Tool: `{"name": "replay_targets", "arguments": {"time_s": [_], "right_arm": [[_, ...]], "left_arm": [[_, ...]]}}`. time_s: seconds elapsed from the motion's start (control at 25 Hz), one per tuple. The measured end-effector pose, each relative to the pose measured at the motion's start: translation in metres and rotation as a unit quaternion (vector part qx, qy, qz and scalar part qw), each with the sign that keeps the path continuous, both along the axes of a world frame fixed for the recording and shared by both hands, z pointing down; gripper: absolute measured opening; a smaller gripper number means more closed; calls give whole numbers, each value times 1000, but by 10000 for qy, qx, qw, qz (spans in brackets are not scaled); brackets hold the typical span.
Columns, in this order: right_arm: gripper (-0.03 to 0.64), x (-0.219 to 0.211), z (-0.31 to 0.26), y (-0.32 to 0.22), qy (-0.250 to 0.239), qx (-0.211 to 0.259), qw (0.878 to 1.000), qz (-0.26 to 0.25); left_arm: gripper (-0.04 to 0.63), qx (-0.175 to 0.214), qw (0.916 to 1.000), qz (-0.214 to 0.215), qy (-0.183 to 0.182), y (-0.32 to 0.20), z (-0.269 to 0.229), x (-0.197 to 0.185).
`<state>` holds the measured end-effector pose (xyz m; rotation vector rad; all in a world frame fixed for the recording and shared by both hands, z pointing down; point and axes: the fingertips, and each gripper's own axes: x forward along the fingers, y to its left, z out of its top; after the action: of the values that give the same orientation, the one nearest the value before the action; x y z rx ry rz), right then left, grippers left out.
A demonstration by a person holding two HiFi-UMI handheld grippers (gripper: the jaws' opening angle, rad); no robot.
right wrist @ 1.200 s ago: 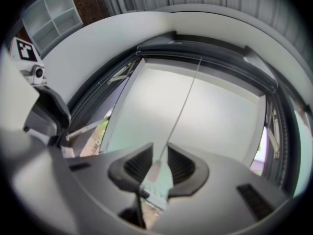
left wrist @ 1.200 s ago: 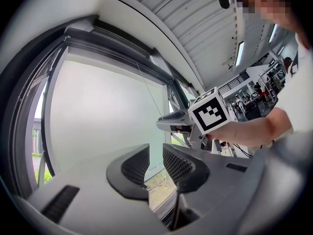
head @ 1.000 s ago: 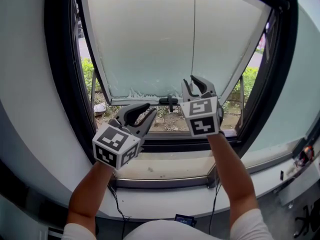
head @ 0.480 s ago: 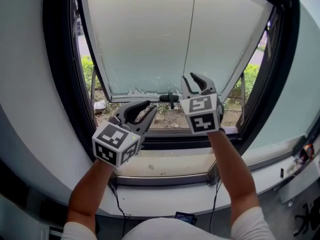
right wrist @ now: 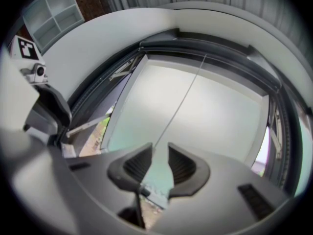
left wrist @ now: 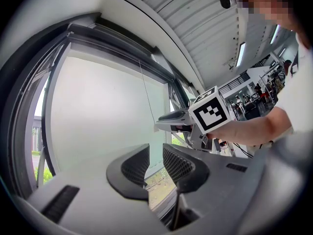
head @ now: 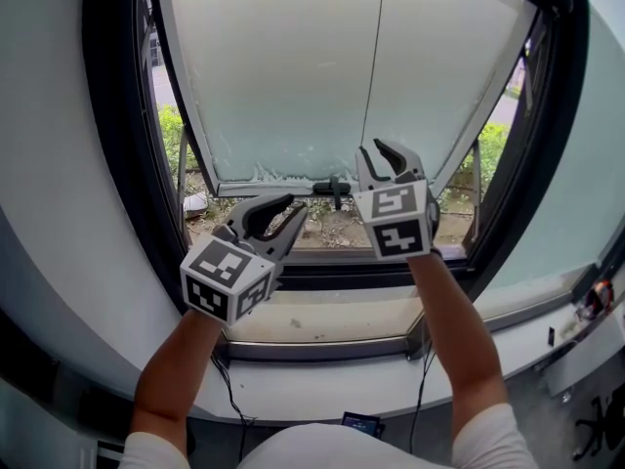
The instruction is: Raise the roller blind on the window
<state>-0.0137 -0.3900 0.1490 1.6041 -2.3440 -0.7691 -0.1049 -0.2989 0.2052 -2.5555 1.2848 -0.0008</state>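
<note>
Both tongs stand spread. My left gripper [head: 296, 207] pinches nothing, idle below the roller blind's [head: 283, 76] bottom edge, which hangs near the window's [head: 117, 164] lower edge. My right gripper [head: 371, 148] sits at the cord [head: 377, 57], ready, I judge, to pull. Only its own view shows the cord entering the gap, unpinched.

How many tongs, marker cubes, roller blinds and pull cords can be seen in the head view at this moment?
Tongs: 2 (left tongs, right tongs)
Marker cubes: 2 (left cube, right cube)
Roller blind: 1
Pull cord: 1
Total: 6
</note>
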Motion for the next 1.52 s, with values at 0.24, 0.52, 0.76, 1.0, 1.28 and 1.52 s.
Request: {"name": "replay_targets", "arguments": {"time_s": [0.24,0.52,0.76,1.0,1.28,1.52], "right_arm": [[95,2,0,1,19,12,10000,25],[95,5,1,6,17,39,10000,32],[95,11,-5,20,-61,151,9999,-20],[95,16,-5,34,-70,233,9997,-53],[94,24,7,57,-279,269,9991,-141],[94,26,20,75,-365,252,9988,-229]], "left_arm": [[101,-5,10000,15,8,0,0,0],[101,-28,10000,28,25,1,3,-2],[101,24,9999,60,101,7,0,-5],[101,70,9996,109,237,14,1,-10],[101,86,9981,155,588,25,5,-24],[101,-35,9967,116,801,31,18,-40]]}}
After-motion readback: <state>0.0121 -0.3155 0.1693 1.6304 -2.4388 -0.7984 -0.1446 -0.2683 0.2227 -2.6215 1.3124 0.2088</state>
